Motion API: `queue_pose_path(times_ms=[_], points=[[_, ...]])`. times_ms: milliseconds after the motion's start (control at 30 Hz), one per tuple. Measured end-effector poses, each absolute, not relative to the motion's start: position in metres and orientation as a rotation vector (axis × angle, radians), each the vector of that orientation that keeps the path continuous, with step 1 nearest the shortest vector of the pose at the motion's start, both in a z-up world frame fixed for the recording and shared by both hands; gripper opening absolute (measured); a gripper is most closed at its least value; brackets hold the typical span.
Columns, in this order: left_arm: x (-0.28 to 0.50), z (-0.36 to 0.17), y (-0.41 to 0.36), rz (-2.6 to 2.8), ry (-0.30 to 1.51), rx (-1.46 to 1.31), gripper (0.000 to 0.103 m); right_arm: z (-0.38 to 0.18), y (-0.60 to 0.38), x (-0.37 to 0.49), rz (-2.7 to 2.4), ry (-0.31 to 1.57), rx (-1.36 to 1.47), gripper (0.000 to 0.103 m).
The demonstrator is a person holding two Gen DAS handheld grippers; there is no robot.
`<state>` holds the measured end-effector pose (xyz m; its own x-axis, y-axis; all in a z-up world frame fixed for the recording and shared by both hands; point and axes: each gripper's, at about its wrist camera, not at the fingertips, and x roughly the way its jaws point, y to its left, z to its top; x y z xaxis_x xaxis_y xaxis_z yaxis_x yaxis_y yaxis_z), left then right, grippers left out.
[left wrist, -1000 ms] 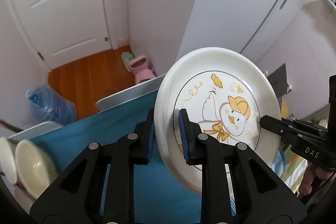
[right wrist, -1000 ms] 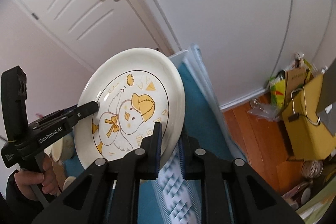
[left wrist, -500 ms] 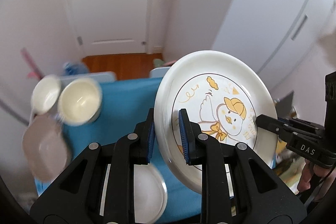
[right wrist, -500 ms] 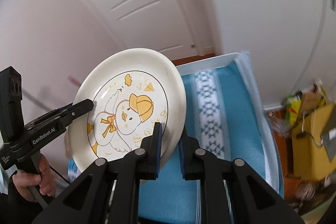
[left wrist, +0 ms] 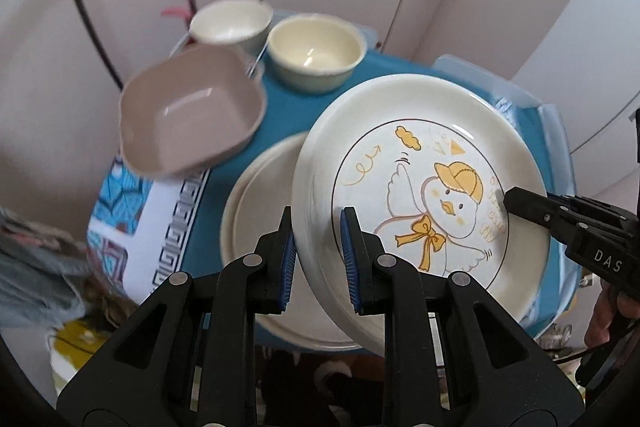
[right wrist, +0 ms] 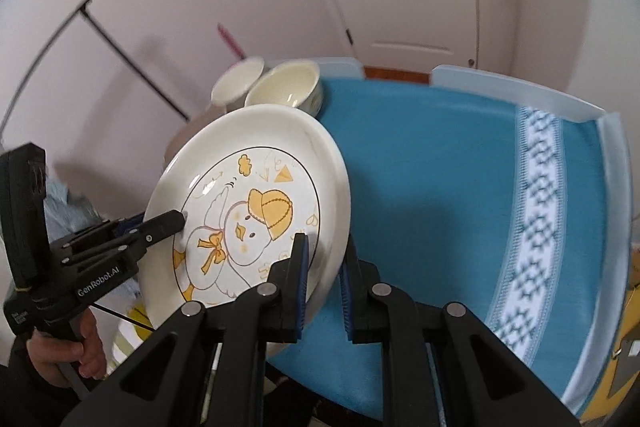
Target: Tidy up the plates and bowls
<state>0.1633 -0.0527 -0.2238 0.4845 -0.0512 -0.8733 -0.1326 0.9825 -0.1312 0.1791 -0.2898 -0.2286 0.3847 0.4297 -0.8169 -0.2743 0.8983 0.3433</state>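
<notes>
Teal cloth with a white patterned band covers the table [right wrist: 460,187], which has pale raised edges and takes up most of both views. On its left part, as the left wrist camera sees it, lies a plain cream plate [left wrist: 256,211], flat and empty. Above that plate, carried clear of it and tilted with its right rim higher, hangs the duck plate [left wrist: 420,195], white with a yellow-capped duck printed in its well. Both grippers are clamped on it: the left gripper [left wrist: 318,251] pinches the near-left rim and the right gripper [right wrist: 324,267] pinches the opposite rim, each with blue pads pressed on either face of the edge.

Farther back stands a pinkish square dish [left wrist: 188,115], raised off the cloth on what looks like a wire rack, though blur hides the detail. Behind it are a cream bowl [left wrist: 316,53] and a smaller white bowl [left wrist: 230,25], side by side.

The relation that matters: the plain plate lies directly below and slightly left of the held one, on the left gripper's side. Stacking likely calls for levelling the duck plate and lowering it there, left rim leading.
</notes>
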Motion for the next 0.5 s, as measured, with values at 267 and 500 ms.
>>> queue_pose_path(times_ms=[267,500], points=[[0.169,-0.264,-0.044,0.028,1.131,-0.223,0.019,-0.271,-0.270,0.184,0.419,1.179,0.151,0.014],[0.177,-0.280,-0.042,0.017,1.154,-0.191,0.019,-0.273,-0.263,0.186,0.396,1.178,0.109,0.014]])
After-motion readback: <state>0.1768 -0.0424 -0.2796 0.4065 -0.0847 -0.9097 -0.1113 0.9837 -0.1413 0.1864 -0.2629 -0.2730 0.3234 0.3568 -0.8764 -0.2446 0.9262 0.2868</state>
